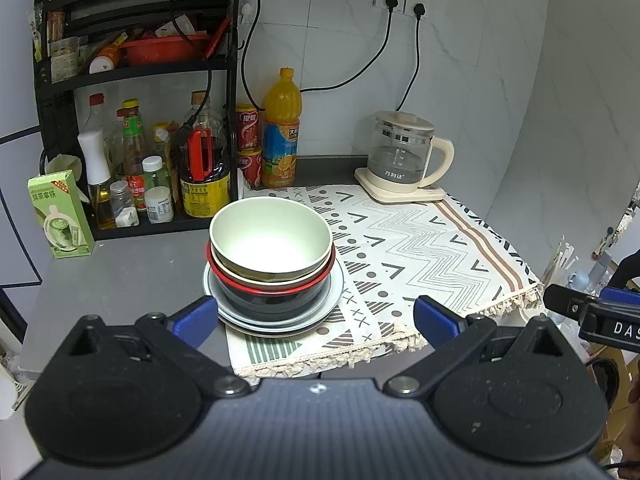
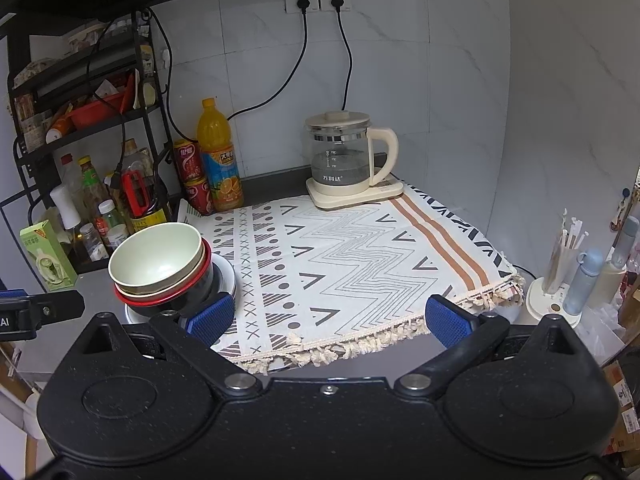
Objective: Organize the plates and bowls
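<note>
On the grey desk (image 1: 120,280), at the left edge of the patterned tablecloth (image 1: 420,240), stands a single stack: a pale green bowl (image 1: 270,234) nested in a cream bowl (image 1: 240,270), that in a black bowl with a red rim (image 1: 272,300), all sitting on grey-blue plates (image 1: 336,284). The left claw (image 1: 316,318) is spread wide and holds nothing, its left blue pad just beside the plates' near rim. The right claw (image 2: 330,316) is likewise spread and empty, hovering over the cloth's fringed front edge, with the stack at its left. Behind, a glass kettle (image 1: 402,152) sits on its cream base on the cloth, an orange juice bottle (image 1: 282,128) stands against the wall, and a black rack (image 1: 132,68) holds condiment bottles.
</note>
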A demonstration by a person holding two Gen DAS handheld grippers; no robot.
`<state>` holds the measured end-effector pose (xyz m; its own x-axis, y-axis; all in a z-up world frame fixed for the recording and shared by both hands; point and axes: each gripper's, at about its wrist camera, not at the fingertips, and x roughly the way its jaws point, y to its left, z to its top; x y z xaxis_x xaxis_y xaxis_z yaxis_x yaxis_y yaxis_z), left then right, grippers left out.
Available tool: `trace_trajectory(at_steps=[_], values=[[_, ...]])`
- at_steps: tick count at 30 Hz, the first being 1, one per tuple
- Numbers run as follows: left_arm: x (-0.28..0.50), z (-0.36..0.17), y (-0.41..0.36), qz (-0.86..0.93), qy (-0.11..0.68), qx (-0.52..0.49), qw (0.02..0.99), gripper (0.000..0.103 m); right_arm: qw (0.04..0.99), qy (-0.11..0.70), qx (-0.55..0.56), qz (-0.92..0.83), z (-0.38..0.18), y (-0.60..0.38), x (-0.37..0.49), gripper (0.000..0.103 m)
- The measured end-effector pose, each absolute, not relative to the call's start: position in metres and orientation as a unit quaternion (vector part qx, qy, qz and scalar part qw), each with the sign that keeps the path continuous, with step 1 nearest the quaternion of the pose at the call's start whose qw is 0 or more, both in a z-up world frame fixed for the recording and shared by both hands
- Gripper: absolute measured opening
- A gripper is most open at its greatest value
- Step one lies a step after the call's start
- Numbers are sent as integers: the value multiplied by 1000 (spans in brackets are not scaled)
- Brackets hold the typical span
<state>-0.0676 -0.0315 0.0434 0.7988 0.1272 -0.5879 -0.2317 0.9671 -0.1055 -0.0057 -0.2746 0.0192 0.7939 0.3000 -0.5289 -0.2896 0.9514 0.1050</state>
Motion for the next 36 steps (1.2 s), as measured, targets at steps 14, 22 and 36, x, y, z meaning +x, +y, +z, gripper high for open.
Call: trace_trajectory(at_steps=[14, 22, 36], values=[[-68, 44, -32, 94, 299, -82, 946, 103, 947, 281, 7, 159, 18, -273, -5, 103], [-68, 45, -32, 95, 299, -81, 946, 103, 947, 281, 6, 157, 19, -275, -4, 103], [-66, 43, -32, 94, 304, -84, 944, 103, 946, 286, 1, 155, 16, -276, -5, 103]])
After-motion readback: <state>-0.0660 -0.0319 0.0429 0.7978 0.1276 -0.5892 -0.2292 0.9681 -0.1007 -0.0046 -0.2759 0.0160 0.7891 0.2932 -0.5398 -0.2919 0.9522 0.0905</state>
